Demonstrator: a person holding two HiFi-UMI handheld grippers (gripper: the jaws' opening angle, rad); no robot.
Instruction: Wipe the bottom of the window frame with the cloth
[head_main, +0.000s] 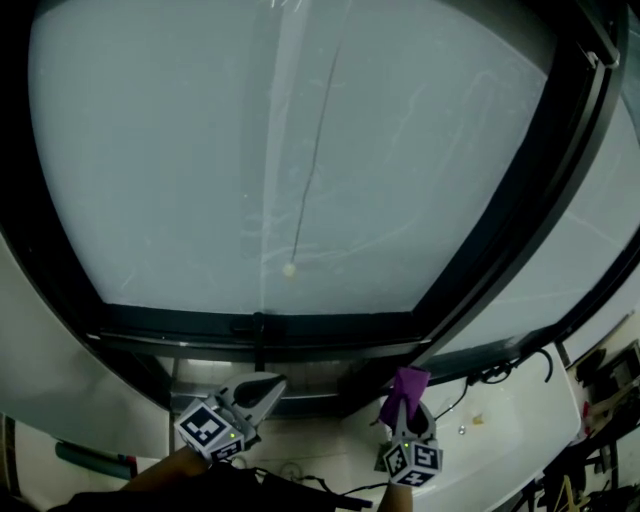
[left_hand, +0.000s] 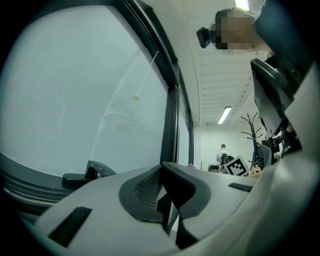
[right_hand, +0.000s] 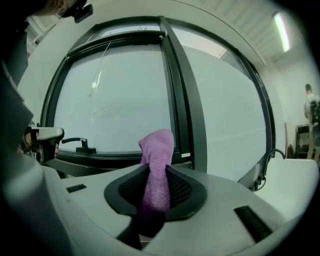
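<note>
A purple cloth (head_main: 404, 391) (right_hand: 156, 170) sticks up from my right gripper (head_main: 408, 408) (right_hand: 156, 187), whose jaws are shut on it. That gripper sits just below the window, right of the dark bottom rail (head_main: 250, 330) (right_hand: 115, 156) of the window frame. My left gripper (head_main: 262, 388) (left_hand: 161, 192) is shut with nothing in it, pointing at the rail from below on the left. A dark window handle (head_main: 259, 338) (left_hand: 82, 175) (right_hand: 80, 144) stands on the rail between the two grippers.
A thin pull cord with a small bead (head_main: 289, 269) hangs in front of the pane. A dark vertical mullion (head_main: 520, 190) (right_hand: 185, 100) separates this pane from the one to the right. A white sill (head_main: 500, 420) with a cable runs under the right pane.
</note>
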